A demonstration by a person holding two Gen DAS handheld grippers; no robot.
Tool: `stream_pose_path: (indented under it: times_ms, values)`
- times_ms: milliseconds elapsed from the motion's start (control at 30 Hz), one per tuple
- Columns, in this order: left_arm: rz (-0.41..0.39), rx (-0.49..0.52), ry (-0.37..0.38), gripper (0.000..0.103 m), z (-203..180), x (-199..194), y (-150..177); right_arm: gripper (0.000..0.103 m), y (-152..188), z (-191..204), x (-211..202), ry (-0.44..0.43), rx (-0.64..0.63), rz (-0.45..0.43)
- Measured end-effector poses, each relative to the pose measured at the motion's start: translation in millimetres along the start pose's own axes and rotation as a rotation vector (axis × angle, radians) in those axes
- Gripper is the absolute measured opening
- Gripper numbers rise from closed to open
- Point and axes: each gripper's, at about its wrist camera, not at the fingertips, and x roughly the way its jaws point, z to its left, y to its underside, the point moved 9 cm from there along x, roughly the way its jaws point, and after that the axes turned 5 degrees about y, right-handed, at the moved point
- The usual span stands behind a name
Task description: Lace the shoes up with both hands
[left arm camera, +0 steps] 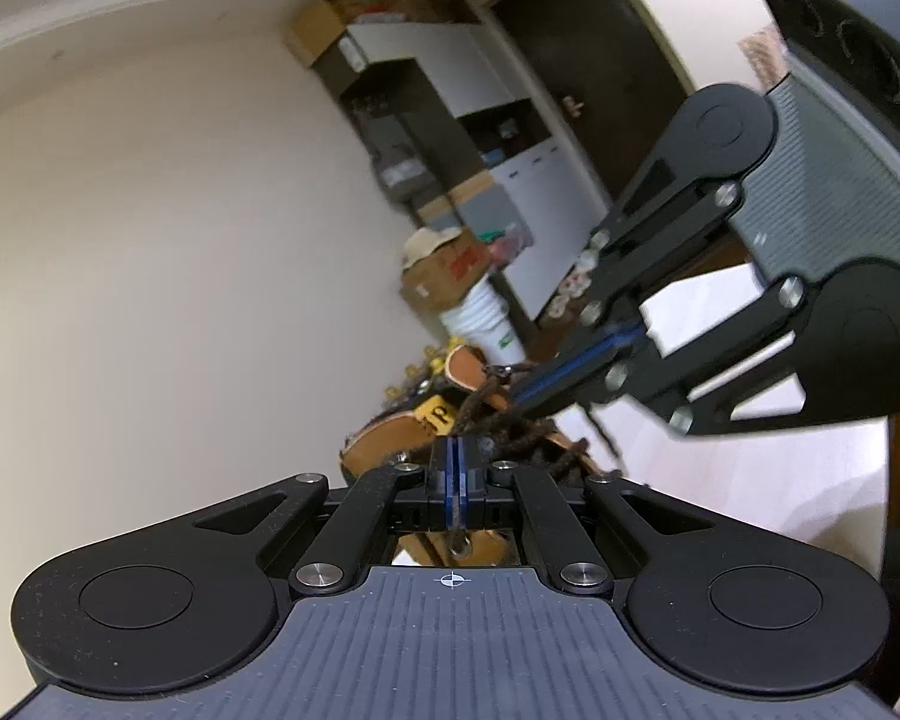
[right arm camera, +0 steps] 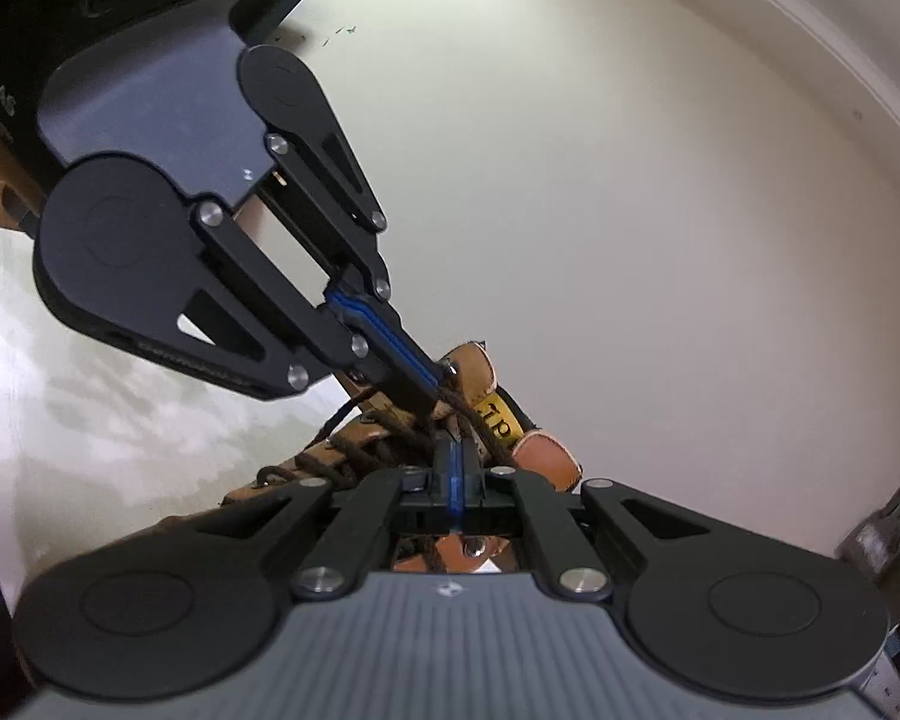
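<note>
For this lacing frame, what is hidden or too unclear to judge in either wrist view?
- Left wrist view: the toe and sole of the shoe sit behind the left gripper.
- Right wrist view: most of the eyelets are covered by the right gripper and the lace.
- Both views: whether either closed gripper pinches the lace; the pads hide the contact.
- Left wrist view: the yellow tag is too small to read.
</note>
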Motion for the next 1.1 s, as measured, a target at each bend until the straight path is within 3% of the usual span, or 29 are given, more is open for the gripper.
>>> stream_pose_path:
  times_ms: [333, 800, 1100]
  values:
    - [0.030, -0.058, -0.007, 0.003, 9.9, -16.9, 15.4, 0.004, 19.3, -21.5, -9.3, 0.066, 0.022, 0.043]
    - [0.171, -0.111, -0.047, 0.006, 13.0, -6.1, 34.1, 0.009, 35.5, -16.7, 2.1, 0.031, 0.082, 0.090]
    - [0.195, -0.140, -0.035, 0.006, 10.0, -2.3, 39.7, 0.010, 43.7, -13.8, 1.6, 0.015, 0.096, 0.120]
